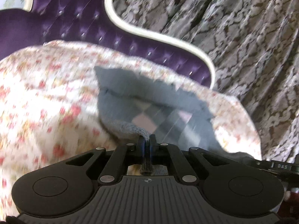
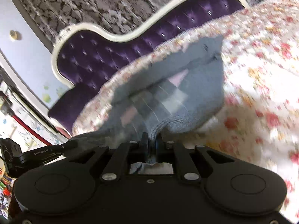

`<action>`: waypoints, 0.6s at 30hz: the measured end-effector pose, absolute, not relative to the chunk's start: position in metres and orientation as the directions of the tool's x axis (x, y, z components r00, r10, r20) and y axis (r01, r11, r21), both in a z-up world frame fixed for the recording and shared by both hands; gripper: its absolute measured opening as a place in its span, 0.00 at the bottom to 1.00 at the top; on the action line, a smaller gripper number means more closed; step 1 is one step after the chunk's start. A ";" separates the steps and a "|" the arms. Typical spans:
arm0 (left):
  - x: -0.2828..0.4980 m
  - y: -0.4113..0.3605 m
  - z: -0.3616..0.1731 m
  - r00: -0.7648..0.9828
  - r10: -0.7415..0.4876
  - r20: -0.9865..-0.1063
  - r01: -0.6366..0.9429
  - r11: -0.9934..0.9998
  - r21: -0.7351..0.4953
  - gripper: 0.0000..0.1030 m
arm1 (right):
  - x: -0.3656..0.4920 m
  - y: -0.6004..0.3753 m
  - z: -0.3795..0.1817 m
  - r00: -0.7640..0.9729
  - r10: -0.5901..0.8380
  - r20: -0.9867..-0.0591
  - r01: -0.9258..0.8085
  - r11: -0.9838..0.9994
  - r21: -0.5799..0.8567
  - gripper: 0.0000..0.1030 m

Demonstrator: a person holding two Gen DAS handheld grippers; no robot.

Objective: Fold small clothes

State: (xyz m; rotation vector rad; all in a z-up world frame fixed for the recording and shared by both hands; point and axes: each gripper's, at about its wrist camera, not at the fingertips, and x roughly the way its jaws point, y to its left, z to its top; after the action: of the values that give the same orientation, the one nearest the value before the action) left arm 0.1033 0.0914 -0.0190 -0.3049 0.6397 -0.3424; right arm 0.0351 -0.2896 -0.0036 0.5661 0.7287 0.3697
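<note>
A small grey knit garment (image 1: 149,100) with a pink and grey diamond pattern hangs stretched over the floral bedspread (image 1: 46,97). My left gripper (image 1: 147,140) is shut on one ribbed edge of it. The garment also shows in the right wrist view (image 2: 186,93), where my right gripper (image 2: 151,140) is shut on another ribbed edge. Both frames are motion-blurred. The far part of the garment lies against the bedspread (image 2: 261,74). The other gripper's body shows at the lower right edge in the left wrist view (image 1: 280,166) and at the lower left in the right wrist view (image 2: 37,153).
A purple tufted headboard with a cream frame (image 1: 78,18) stands behind the bed; it also shows in the right wrist view (image 2: 112,56). Grey patterned curtains (image 1: 243,28) hang beyond it. A pale wall and cluttered shelves (image 2: 11,97) are at the left.
</note>
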 end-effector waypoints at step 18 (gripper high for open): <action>0.253 0.083 0.044 0.811 -0.426 -0.400 0.257 0.875 -0.410 0.04 | 0.185 -0.317 0.059 0.807 0.475 -0.350 -0.191 0.772 0.607 0.13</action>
State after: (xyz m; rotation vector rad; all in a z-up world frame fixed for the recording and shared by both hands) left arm 0.2533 0.0825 0.0435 -0.3489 0.5047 -0.3727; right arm 0.1851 -0.3171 0.0594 0.5858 0.5169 0.3784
